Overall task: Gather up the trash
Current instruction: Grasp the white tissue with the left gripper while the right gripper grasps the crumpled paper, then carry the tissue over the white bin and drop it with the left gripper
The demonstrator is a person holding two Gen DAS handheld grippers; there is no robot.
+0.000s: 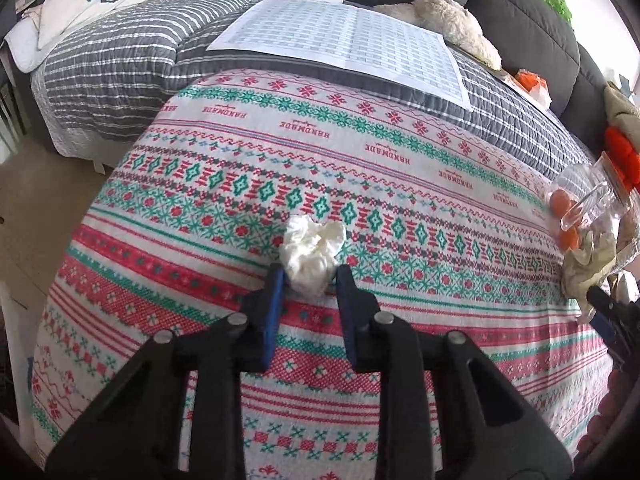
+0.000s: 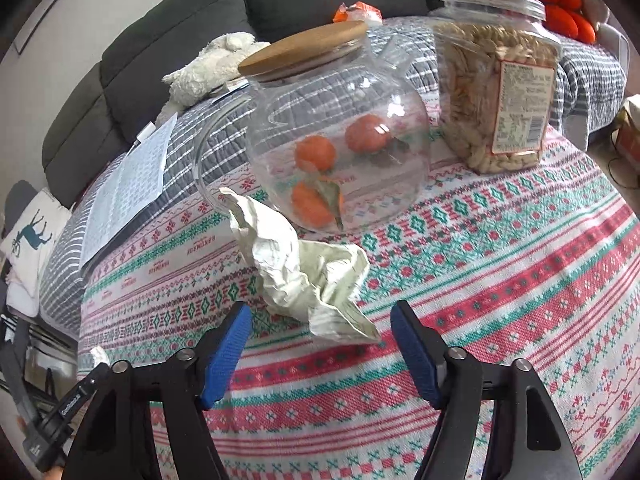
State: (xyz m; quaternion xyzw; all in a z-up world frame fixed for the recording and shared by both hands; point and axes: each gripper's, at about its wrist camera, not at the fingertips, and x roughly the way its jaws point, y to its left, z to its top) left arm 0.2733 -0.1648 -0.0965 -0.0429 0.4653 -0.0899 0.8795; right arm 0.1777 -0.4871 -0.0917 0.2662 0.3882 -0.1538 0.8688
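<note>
Trash lay in two pieces on the patterned cloth (image 1: 400, 240). A white tissue wad (image 1: 312, 256) sat near the cloth's middle, and the left gripper (image 1: 308, 276) was narrowed around it, both blue pads touching its lower sides. A crumpled pale paper (image 2: 308, 268) lay just in front of a glass jug (image 2: 336, 128) with a wooden lid and oranges seen through it, beside a jar of nuts (image 2: 496, 80). The right gripper (image 2: 320, 336) stood wide, fingers either side of the paper's near end, not pressing it.
</note>
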